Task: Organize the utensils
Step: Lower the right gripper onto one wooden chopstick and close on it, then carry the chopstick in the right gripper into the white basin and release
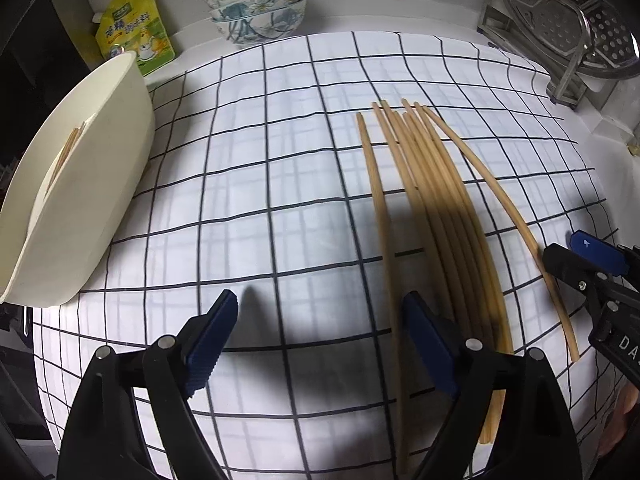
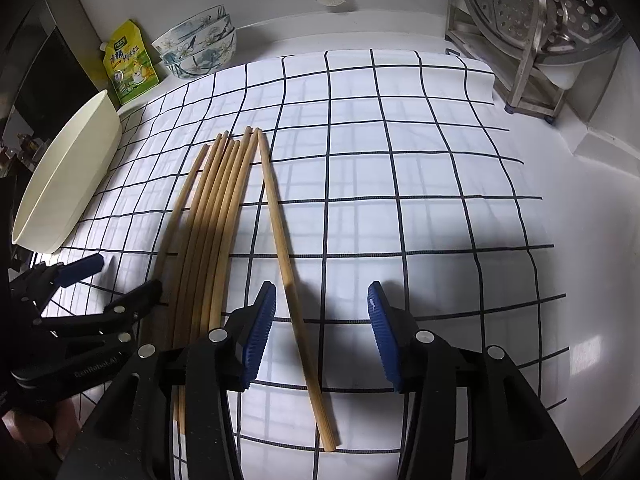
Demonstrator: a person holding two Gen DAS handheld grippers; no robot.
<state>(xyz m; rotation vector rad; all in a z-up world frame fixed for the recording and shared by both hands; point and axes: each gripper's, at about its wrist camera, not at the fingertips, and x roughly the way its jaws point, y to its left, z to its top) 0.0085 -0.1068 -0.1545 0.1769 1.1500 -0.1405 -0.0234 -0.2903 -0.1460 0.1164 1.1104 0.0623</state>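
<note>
Seven chopsticks (image 2: 216,216) lie on the checked cloth (image 2: 400,160) over the bench, left of centre in the right wrist view — one chopstick (image 2: 288,280) angled apart. Both the left gripper (image 1: 320,312) and right gripper (image 2: 322,304) hover with jaws released, nothing between them. At far left stands a cream tub (image 1: 100,168) — chopsticks inside.

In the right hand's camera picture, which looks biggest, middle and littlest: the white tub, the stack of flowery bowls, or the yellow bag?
Largest to smallest as they look in the right wrist view:
1. white tub, though it sits nearer the camera, which helps it look big
2. stack of flowery bowls
3. yellow bag, only a little smaller-looking than the bowls, so that pair is close
</note>
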